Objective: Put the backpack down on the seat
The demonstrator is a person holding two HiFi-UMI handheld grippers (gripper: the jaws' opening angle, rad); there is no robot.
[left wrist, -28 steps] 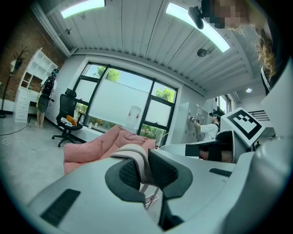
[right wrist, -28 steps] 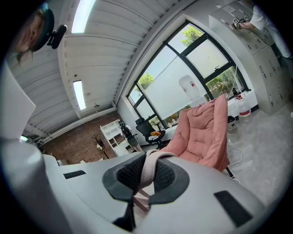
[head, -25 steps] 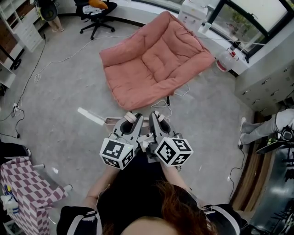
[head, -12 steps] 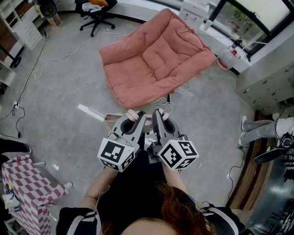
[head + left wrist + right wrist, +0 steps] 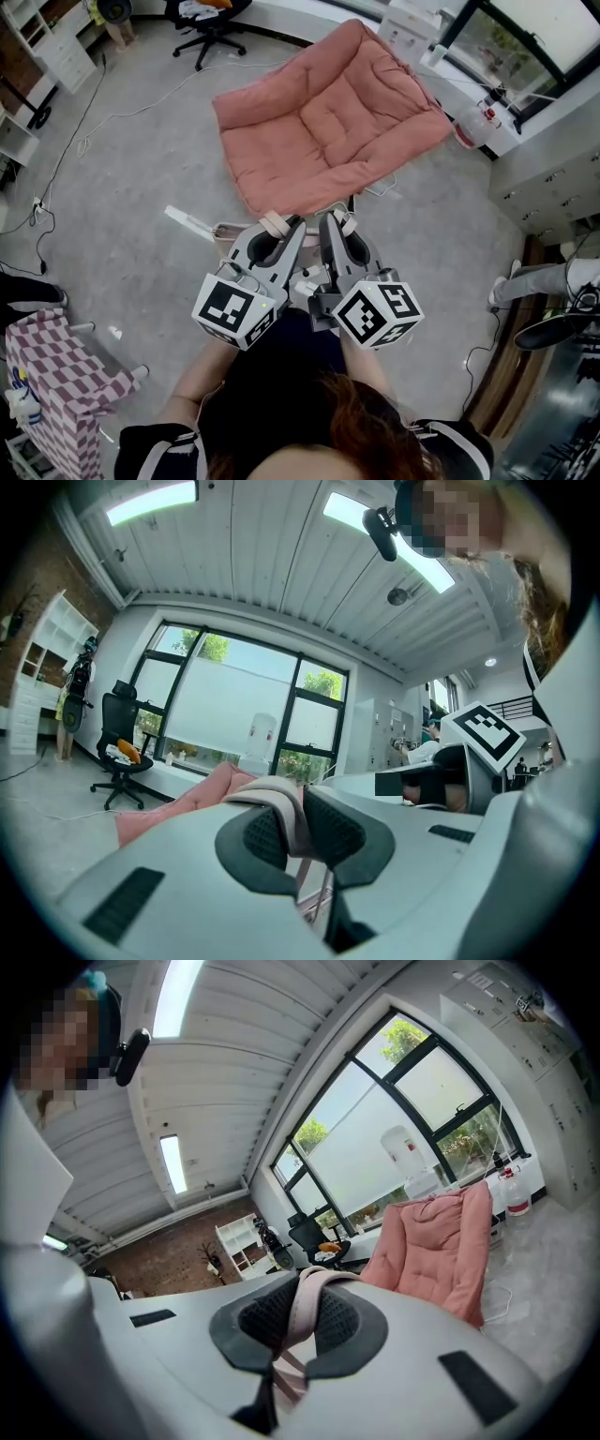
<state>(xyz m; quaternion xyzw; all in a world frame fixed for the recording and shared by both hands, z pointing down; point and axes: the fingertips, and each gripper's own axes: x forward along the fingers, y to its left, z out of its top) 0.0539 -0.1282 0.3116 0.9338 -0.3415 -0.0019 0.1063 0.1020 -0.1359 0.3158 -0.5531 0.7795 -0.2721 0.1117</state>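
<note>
A pink cushioned seat (image 5: pixel 328 122) lies open on the grey floor ahead of me; it also shows in the left gripper view (image 5: pixel 202 794) and the right gripper view (image 5: pixel 436 1241). My left gripper (image 5: pixel 277 227) is shut on a pale pink backpack strap (image 5: pixel 281 803), which loops over its pads. Close beside it, my right gripper (image 5: pixel 336 223) is shut on the other strap (image 5: pixel 305 1302). Both grippers point roughly level toward the seat. The backpack hangs beneath them, mostly hidden; only a pink edge (image 5: pixel 228 234) peeks out at the left.
A black office chair (image 5: pixel 211 19) stands at the far left. Cables trail over the floor (image 5: pixel 122 187). A white strip (image 5: pixel 187 223) lies near the backpack. A checkered cloth (image 5: pixel 56 375) is at the left, cabinets (image 5: pixel 553 178) and a person's leg (image 5: pixel 544 279) at the right.
Both grippers have risen together with the straps and look larger in the head view. The seat sits slightly nearer in the picture.
</note>
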